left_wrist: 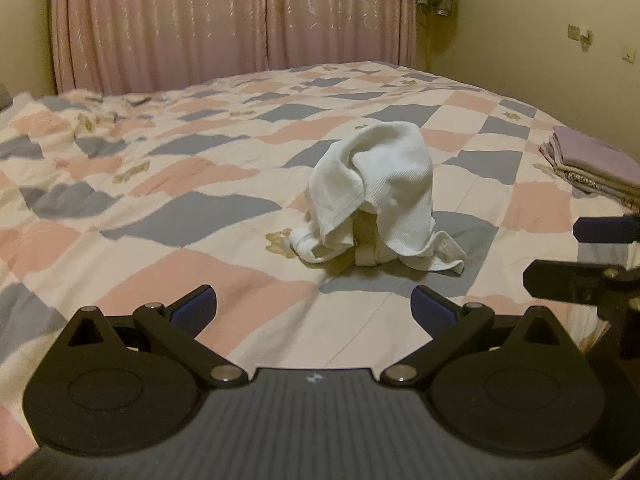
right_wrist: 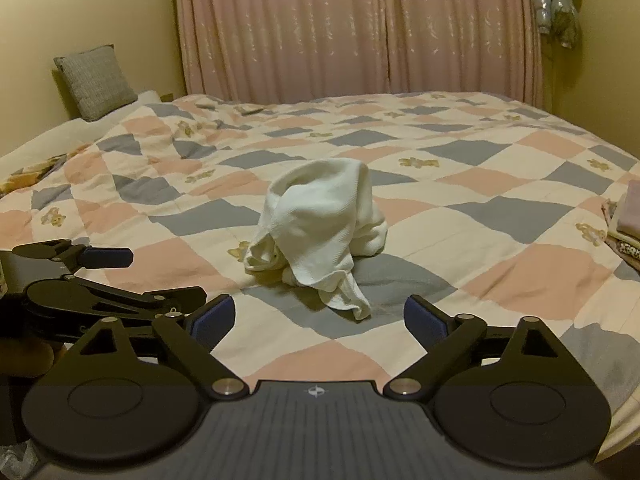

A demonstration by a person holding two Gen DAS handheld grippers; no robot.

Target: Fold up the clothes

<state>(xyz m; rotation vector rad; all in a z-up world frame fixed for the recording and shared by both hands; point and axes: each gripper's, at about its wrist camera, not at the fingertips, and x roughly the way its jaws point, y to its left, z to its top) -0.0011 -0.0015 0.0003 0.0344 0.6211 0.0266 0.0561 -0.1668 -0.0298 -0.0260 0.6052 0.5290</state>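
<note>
- My left gripper [left_wrist: 314, 306] and right gripper [right_wrist: 319, 318]: both spread wide, nothing between the pads, hovering short of the target.
- White garment [left_wrist: 374, 196] sits crumpled in a heap mid-quilt [left_wrist: 160, 208].
- Risk: pinching several layers, or snagging the quilt.
- Folded stack [left_wrist: 596, 170] well off right; approach path unobstructed.
</note>
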